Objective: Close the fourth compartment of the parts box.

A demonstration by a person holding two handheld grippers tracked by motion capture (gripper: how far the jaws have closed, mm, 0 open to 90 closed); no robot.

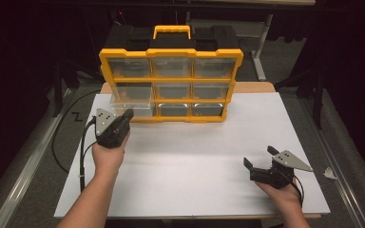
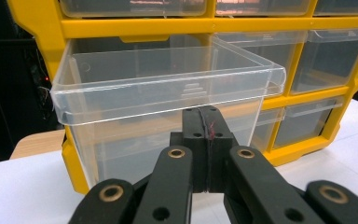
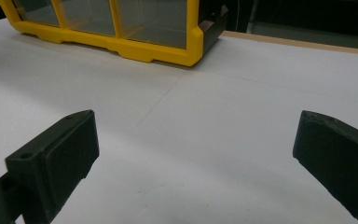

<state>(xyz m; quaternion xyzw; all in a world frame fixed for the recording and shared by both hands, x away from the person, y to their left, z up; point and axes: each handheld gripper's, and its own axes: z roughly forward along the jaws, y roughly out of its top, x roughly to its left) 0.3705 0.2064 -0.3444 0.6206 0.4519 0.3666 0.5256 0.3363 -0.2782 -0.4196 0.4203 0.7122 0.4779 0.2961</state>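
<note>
Lower right of the high view, the right gripper [image 1: 259,164] idles on the desk [image 1: 195,161], fingers spread wide, nothing between them. Left of centre, the left gripper [image 1: 123,116] has its fingers pressed together, empty, just under the lip of the clear drawer [image 2: 168,88] jutting from the yellow organizer [image 1: 171,76]. Likely pushing it: keep contact central and drive straight, or it may skew.

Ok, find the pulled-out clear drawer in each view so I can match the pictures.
High view: the pulled-out drawer juts from the yellow organizer's left column, middle row, above the left gripper.
Left gripper view: it spans the middle, just beyond the shut jaws.
Right gripper view: not in it.
Shared landmark: the organizer's yellow frame.
</note>
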